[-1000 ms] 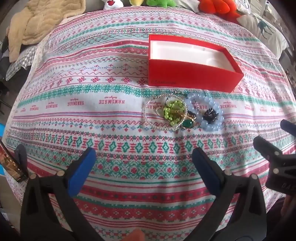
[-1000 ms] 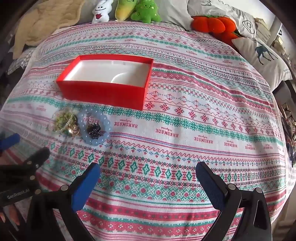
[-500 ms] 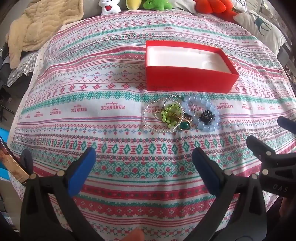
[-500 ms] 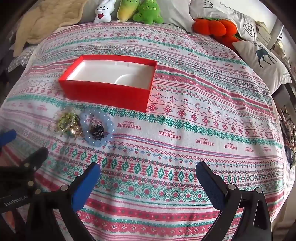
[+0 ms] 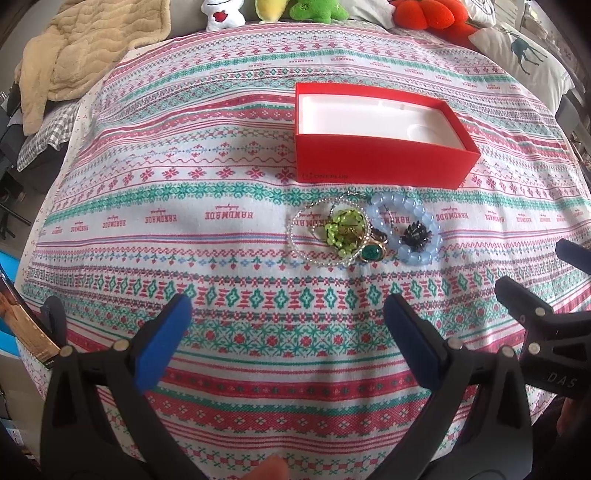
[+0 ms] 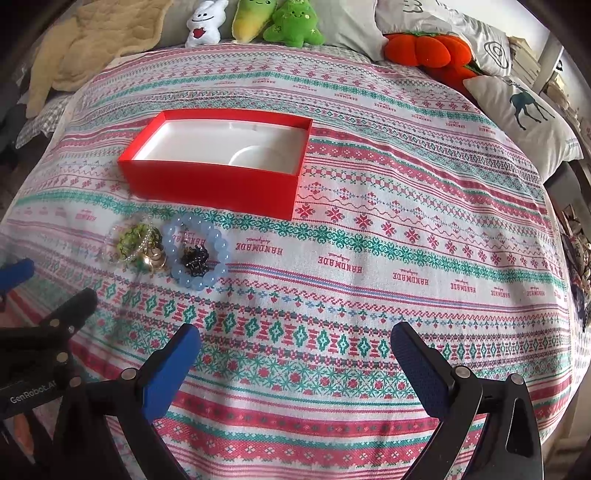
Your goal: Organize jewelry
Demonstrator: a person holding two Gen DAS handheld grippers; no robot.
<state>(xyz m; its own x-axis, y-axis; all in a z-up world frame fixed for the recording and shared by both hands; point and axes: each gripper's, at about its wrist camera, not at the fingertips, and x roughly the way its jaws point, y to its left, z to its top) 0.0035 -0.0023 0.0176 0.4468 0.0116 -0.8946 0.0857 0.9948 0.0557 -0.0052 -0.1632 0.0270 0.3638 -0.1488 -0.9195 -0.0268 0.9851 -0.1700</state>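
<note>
Just in front of the red box, the jewelry pile waits, maybe tangled. Both the left gripper and right gripper are spread wide, holding nothing. Next comes picking one piece.

Patterned bedspread in red, green and white bands, "HANDMADE" printed across. Beige fleece blanket bunched at far left. White plush, two green plushes, orange plush along far edge. Deer-print pillow right.
</note>
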